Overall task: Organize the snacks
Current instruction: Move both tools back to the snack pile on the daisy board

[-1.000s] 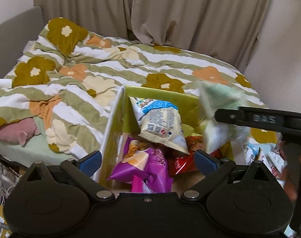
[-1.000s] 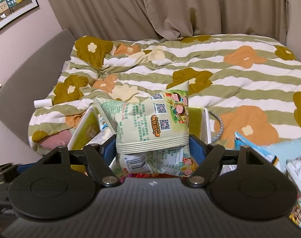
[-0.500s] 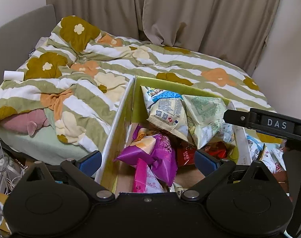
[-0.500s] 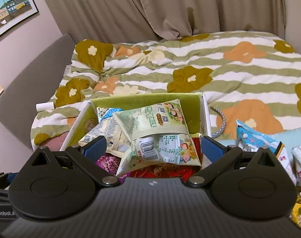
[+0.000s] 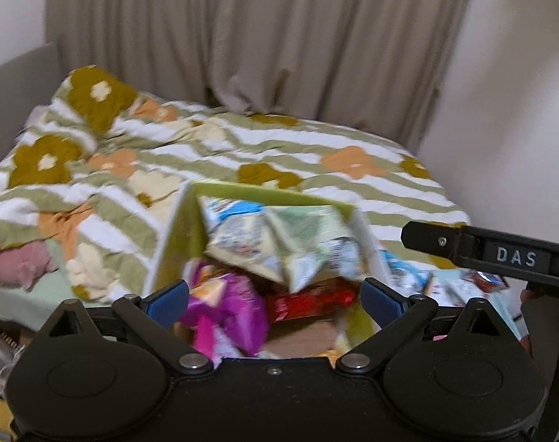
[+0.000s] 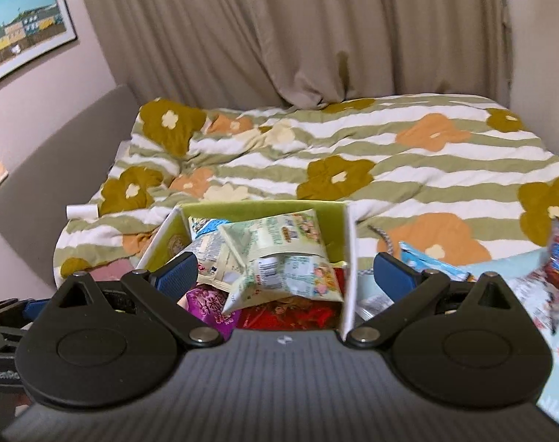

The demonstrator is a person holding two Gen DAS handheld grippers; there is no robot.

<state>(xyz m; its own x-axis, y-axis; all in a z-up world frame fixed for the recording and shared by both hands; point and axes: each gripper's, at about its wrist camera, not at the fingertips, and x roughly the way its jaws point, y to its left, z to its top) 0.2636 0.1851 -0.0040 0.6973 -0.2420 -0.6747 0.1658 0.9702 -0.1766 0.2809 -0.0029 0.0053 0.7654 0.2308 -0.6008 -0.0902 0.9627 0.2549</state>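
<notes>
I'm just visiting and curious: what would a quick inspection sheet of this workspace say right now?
Surface: bed under a striped flower quilt.
Job's things: green box on the bed holds a pale green snack bag on top, a purple bag and a red bag.
Clutter: loose snack packets right of the box; a white roll at the bed's left edge.
Grippers: right gripper open, its jaws have just been opening, nothing between them; left gripper open, empty.
Cables: braided cord beside the box.
Surroundings: beige curtain, framed picture.
</notes>
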